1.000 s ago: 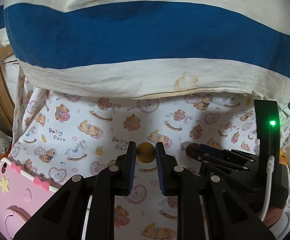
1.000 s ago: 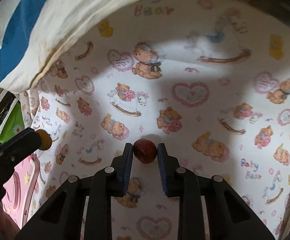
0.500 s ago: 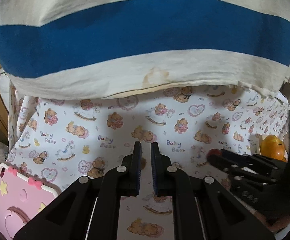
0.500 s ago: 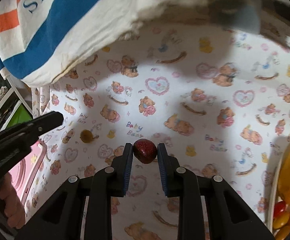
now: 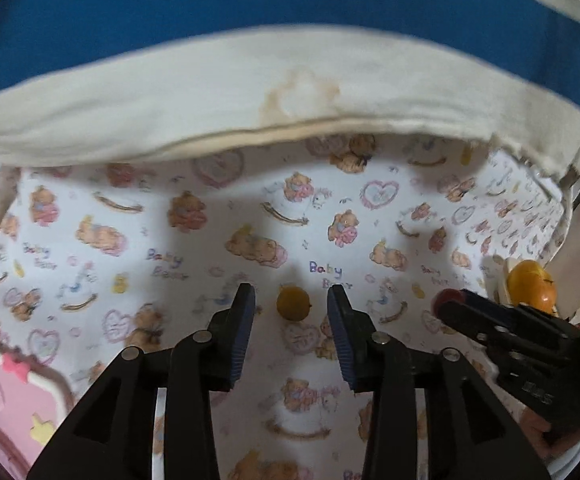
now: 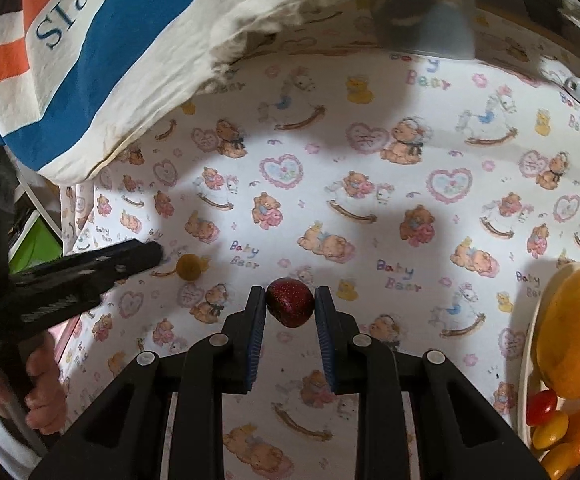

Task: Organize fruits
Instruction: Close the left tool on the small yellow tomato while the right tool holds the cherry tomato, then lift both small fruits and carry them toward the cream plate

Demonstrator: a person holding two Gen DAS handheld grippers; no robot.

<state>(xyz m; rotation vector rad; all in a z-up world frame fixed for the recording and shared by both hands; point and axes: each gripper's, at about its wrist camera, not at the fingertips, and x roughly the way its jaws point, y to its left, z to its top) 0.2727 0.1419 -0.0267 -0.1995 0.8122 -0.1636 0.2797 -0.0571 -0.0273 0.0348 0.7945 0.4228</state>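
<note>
- Fruits, left wrist view: small yellow-brown fruit [image 5: 293, 303] lies on the teddy-print cloth [image 5: 90, 216], straight ahead of the left gripper [image 5: 291, 330], centred in the gap btw its tips, just past them.
- Roundish, no clear long axis, so approach angle prob doesn't matter; stem nub may point right, too blurred to be sure.
- Left jaws are opening; fruit sits btw them but the pads don't touch it, clear cloth shows both sides.
- Same view, far right: right gripper [image 5: 447, 303] comes in side-on w/ a dark red fruit [image 5: 441, 298] at its tip; plate [image 5: 507, 270] w/ a big orange fruit [image 5: 531, 284] sits behind it.
- Left hand is clearly the nearer one to the yellow fruit; right is well apart from it.
- Right wrist view: dark red fruit [image 6: 290, 302] is pinched btw the pads of the right gripper [image 6: 290, 306], jaws closed on it, held off the cloth [image 6: 369, 152] as far as I can tell.
- Plate [image 6: 526, 360] is at the right edge, holding the big orange fruit [image 6: 573, 332] + small red/yellow tomatoes [image 6: 545, 416]; it lies to the right of and slightly nearer than the tips, so next move for this hand is prob rightward to drop there.
- Left gripper [image 6: 158, 254] shows at left, tip just beside the yellow-brown fruit [image 6: 188, 267]; jaw gap not readable from this side-on angle.
</note>
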